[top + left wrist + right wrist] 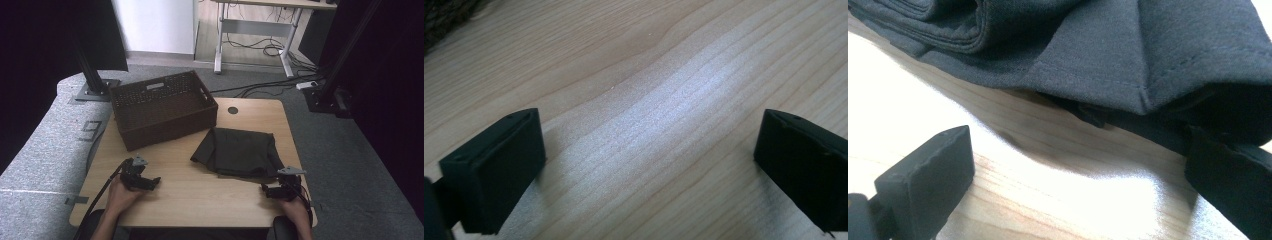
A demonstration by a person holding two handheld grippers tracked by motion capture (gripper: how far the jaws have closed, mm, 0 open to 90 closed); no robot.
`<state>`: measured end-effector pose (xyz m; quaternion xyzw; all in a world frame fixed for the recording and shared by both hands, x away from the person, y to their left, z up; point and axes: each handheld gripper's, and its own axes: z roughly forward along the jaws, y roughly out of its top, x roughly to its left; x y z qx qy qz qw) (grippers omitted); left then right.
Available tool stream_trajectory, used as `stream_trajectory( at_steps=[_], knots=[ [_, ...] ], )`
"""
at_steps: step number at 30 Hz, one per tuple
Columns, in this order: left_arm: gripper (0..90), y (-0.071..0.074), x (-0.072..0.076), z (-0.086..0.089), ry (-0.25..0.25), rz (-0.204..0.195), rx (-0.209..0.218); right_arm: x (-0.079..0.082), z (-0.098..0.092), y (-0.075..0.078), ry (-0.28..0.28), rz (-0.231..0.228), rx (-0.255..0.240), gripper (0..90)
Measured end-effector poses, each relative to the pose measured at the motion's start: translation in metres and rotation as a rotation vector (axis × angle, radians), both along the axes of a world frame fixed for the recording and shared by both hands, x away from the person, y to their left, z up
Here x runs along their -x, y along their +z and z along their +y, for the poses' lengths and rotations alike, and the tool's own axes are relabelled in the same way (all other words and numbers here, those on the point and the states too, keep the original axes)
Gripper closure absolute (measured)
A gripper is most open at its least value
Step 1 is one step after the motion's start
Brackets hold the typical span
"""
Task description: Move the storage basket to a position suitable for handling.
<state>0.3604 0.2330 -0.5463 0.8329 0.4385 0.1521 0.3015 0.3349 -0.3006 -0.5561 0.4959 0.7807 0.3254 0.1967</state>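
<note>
A folded dark grey garment [237,151] lies on the right half of the wooden table [200,192], just right of a dark brown woven basket [162,107] with nothing visible inside. My left gripper [150,183] rests low on the table near the front left, open, with bare wood between its jaws [651,150]. My right gripper [267,191] sits at the front right, open, its jaws just short of the garment's stitched hem [1128,75]. The right-hand fingertip [1233,185] lies under the edge of the cloth's shadow; nothing is gripped.
The basket stands at the table's back left. A round cable hole [233,110] sits at the back edge. A black stand [92,75] rises beyond the table at the left. Grey carpet, a desk frame [252,30] and loose cables lie farther off.
</note>
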Motion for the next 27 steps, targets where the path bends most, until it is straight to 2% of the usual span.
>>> stream_trajectory(
  at_steps=[6, 8, 12, 14, 16, 19, 22, 23, 27],
  knots=[
    [2.3, 0.002, -0.001, -0.001, -0.002, 0.012, -0.002, 0.000, -0.001, 0.002, 0.003, 0.012, 0.004, 0.5],
    [4.0, 0.005, -0.001, -0.002, -0.016, 0.014, 0.030, 0.001, -0.002, 0.003, 0.001, 0.022, 0.011, 0.8],
    [5.2, 0.008, -0.002, -0.006, -0.036, 0.014, 0.040, 0.003, -0.004, 0.009, -0.004, 0.034, 0.004, 1.5],
    [5.4, 0.009, -0.002, -0.009, -0.044, 0.007, 0.035, 0.003, -0.004, 0.010, -0.007, 0.032, 0.003, 1.5],
    [5.5, 0.011, -0.003, -0.012, -0.060, 0.010, 0.049, 0.005, -0.006, 0.015, -0.011, 0.022, 0.006, 1.5],
    [5.6, 0.018, -0.004, -0.020, -0.082, -0.005, 0.052, 0.005, -0.009, 0.023, -0.041, 0.008, -0.009, 2.6],
    [6.3, 0.022, -0.006, -0.024, -0.091, -0.013, 0.059, 0.005, -0.010, 0.026, -0.045, 0.002, -0.016, 3.3],
    [6.4, 0.026, -0.009, -0.029, -0.104, -0.013, 0.075, 0.004, -0.010, 0.031, -0.047, -0.006, -0.017, 4.0],
    [7.2, 0.030, -0.016, -0.038, -0.127, -0.011, 0.072, 0.003, -0.010, 0.037, -0.050, -0.016, -0.021, 4.8]
  ],
)
